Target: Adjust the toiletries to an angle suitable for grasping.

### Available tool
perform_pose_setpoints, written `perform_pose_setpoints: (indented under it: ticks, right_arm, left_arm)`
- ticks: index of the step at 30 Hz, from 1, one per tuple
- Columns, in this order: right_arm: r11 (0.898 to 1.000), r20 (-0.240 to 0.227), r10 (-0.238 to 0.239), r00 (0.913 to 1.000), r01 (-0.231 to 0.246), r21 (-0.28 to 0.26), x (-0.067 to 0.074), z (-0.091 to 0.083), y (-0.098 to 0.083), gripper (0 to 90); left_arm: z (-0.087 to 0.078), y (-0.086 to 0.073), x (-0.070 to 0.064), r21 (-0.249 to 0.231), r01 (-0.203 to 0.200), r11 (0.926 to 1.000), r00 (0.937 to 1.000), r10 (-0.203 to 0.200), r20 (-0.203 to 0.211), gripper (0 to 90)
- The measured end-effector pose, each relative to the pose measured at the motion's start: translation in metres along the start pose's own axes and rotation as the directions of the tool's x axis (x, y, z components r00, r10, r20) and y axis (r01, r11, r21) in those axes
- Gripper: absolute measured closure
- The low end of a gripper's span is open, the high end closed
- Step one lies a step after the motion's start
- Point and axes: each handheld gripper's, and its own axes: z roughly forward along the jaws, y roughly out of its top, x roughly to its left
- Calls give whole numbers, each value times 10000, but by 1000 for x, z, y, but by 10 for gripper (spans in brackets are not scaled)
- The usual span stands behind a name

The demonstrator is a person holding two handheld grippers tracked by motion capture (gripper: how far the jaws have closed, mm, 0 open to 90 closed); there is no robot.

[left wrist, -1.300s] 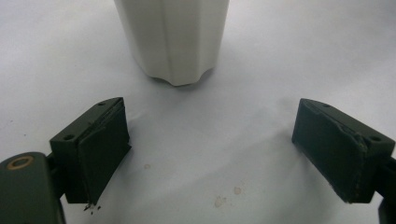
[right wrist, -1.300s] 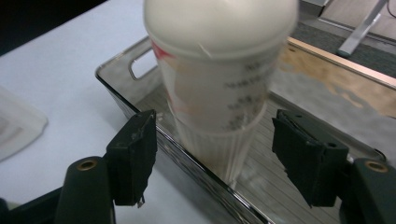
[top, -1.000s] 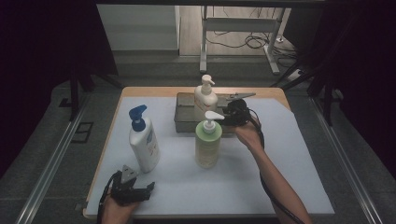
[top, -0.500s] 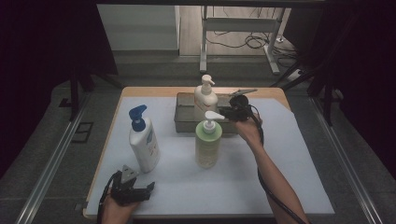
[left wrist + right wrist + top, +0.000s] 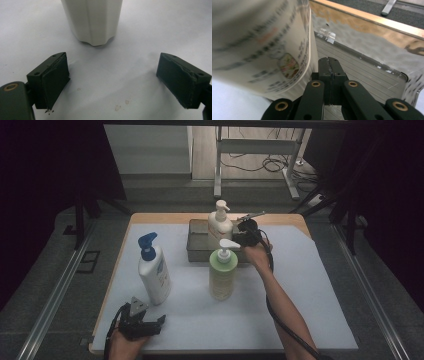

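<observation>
Covering most of the wooden surface (image 5: 310, 285): a white mat, with everything standing on it. Sitting at the far middle: metal tray (image 5: 197, 245), shallow, ribbed floor. Standing upright inside the tray, toward its right half: cream pump bottle (image 5: 219, 227), the thing being worked on. Standing on the mat just in front of the tray: green pump bottle (image 5: 222, 275). Standing further left: white bottle with blue pump (image 5: 154, 272).

Judging the cream bottle: looking like stiff plastic with a smooth, glossy label, so likely slippery; weight depending on fill, not readable here. Top-heavy at the pump, so tipping easily inside the tray. Best taking hold across the body below the shoulder, not at the pump head or nozzle.

Right gripper (image 5: 239, 234) reaching into the tray, fingers (image 5: 325, 67) clenched together, having just been closing, nothing between them, lying right beside the bottle wall (image 5: 262, 37); touching or not, cannot tell.

Left gripper (image 5: 155, 322) resting low at the near left edge, fingers (image 5: 53, 80) released and spread wide, gripping nothing, pointing at the white bottle's base.
</observation>
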Motion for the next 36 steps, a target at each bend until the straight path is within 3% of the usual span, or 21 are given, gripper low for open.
perform_pose_setpoints:
  ticks: [22,36]
  right_arm:
    - [9988,-114,168,9998,-162,453,4,20,-3,896]
    - [9987,-552,2,9985,26,506,18,31,2,896]
  left_arm:
    - [0,0,0,8,1,10000,10000,-1,8,106]
    - [0,0,0,2,16,10000,10000,-16,21,106]
